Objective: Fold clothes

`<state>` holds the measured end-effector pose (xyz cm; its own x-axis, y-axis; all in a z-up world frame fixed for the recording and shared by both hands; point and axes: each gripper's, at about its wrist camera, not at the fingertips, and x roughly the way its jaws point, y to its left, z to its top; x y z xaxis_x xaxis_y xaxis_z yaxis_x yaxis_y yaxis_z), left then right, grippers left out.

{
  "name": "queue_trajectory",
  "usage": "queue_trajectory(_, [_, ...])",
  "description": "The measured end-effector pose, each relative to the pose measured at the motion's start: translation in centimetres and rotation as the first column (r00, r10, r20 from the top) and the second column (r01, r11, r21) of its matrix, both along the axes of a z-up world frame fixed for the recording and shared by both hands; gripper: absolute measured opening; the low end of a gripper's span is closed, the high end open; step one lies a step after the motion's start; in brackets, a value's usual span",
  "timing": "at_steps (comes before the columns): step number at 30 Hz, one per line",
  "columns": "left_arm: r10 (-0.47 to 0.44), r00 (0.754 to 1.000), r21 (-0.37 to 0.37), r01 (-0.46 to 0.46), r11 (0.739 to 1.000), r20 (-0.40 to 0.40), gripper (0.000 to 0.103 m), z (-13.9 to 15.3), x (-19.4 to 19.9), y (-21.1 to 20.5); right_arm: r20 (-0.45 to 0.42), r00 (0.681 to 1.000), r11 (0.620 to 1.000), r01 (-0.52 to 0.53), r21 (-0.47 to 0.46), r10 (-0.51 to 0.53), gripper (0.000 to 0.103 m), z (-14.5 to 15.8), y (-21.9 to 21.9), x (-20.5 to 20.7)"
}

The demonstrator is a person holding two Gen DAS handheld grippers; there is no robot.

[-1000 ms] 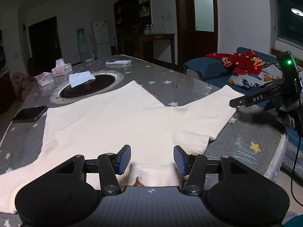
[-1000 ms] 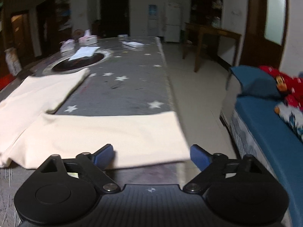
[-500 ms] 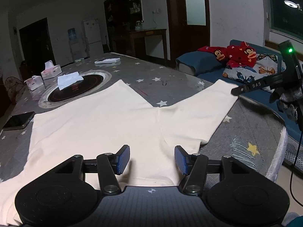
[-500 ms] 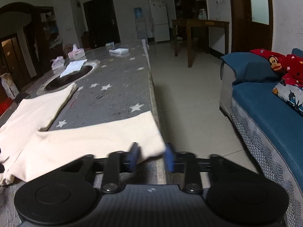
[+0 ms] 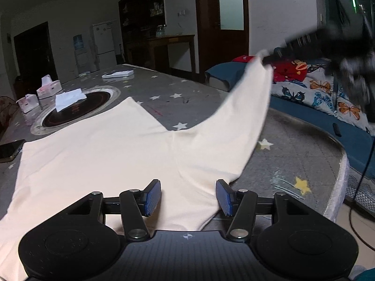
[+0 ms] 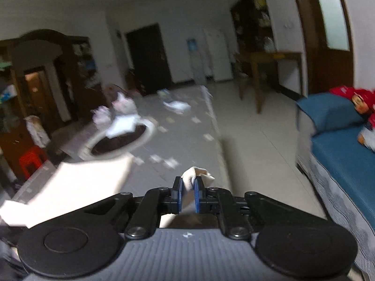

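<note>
Dim living room, long grey star-print table [image 5: 293, 154] running away from me toward a fridge and doorway at 12 o'clock, blue sofa [image 5: 328, 114] off at 3 o'clock with a red monkey plush on it. Cream garment [image 5: 98, 154] is spread flat on the tabletop, body lying across from 9 o'clock toward the middle, with one long piece (sleeve or leg, can't say which) [image 5: 236, 117] running out toward 2 o'clock. My right claw [image 6: 187, 193] is pinched tight on the tip of that piece, a nub of cream cloth poking out between the blue pads, and in the left view the end is lifted clear off the table while the rest drapes back down to the body. That view is blurry, so lots of motion there. My left claw [image 5: 188, 196] has its fingers spread wide, hanging just above the near edge of the garment at 6 o'clock with nothing between the pads. So the thing that matters: the piece's long axis runs from the junction near my left claw out to the right one, and my guess is the fold brings that tip across toward 9 or 10 o'clock onto the body. Clutter sits further up: a round inset burner [image 5: 77, 107] with a white cloth on it at 11 o'clock, tissue boxes [image 5: 48, 86] behind, a phone [image 5: 9, 149] at 9 o'clock just beside the garment's far edge. Nothing sits on the cream fabric itself
</note>
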<state>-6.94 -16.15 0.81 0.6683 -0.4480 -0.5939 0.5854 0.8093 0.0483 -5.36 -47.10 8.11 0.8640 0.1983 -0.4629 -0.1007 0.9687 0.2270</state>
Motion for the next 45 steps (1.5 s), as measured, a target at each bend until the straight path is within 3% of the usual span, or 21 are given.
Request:
queue_trajectory(6, [0.018, 1.000, -0.050, -0.018, 0.999, 0.009, 0.056, 0.7, -1.0, 1.8, 0.090, 0.983, 0.987, -0.160, 0.019, 0.158, 0.009, 5.4, 5.0, 0.8])
queue_trajectory(12, [0.128, 0.991, -0.104, -0.122, 0.987, 0.047, 0.060, 2.2, -2.7, 6.8, 0.116, 0.924, 0.931, -0.366, 0.001, 0.364, 0.009, 7.5, 13.5, 2.2])
queue_trajectory(17, [0.254, 0.966, -0.131, -0.246, 0.960, 0.044, 0.061, 2.3, -4.0, 11.2, 0.083, 0.862, 0.865, -0.502, 0.003, 0.500, 0.009, 5.7, 20.3, 3.3])
queue_trajectory(23, [0.338, 0.941, -0.151, -0.331, 0.931, 0.022, 0.061, 1.8, -4.6, 14.5, -0.024, 0.804, 0.805, -0.594, 0.011, 0.594, 0.009, 1.9, 27.0, 4.3])
queue_trajectory(27, [0.362, 0.932, -0.160, -0.355, 0.921, 0.017, 0.062, 1.8, -4.6, 15.4, -0.071, 0.785, 0.787, -0.616, 0.014, 0.615, 0.016, 0.3, 27.7, 4.1])
queue_trajectory(32, [0.379, 0.925, -0.168, -0.370, 0.914, 0.023, 0.061, 2.3, -4.6, 16.0, -0.121, 0.762, 0.769, -0.639, 0.018, 0.636, 0.017, -1.1, 27.8, 3.5])
queue_trajectory(36, [0.372, 0.928, -0.177, -0.361, 0.915, 0.032, 0.061, 2.6, -4.5, 15.8, -0.161, 0.790, 0.796, -0.604, -0.037, 0.591, 0.017, -1.7, 25.0, 3.5])
queue_trajectory(40, [0.341, 0.940, -0.189, -0.332, 0.924, 0.021, 0.060, 2.4, -3.0, 14.8, -0.240, 0.823, 0.834, -0.545, -0.081, 0.515, 0.017, -3.8, 21.3, 3.1])
queue_trajectory(45, [0.302, 0.953, -0.178, -0.300, 0.937, -0.012, 0.059, 1.7, -0.5, 13.3, -0.271, 0.853, 0.854, -0.496, -0.159, 0.446, 0.018, -6.5, 18.4, 1.7])
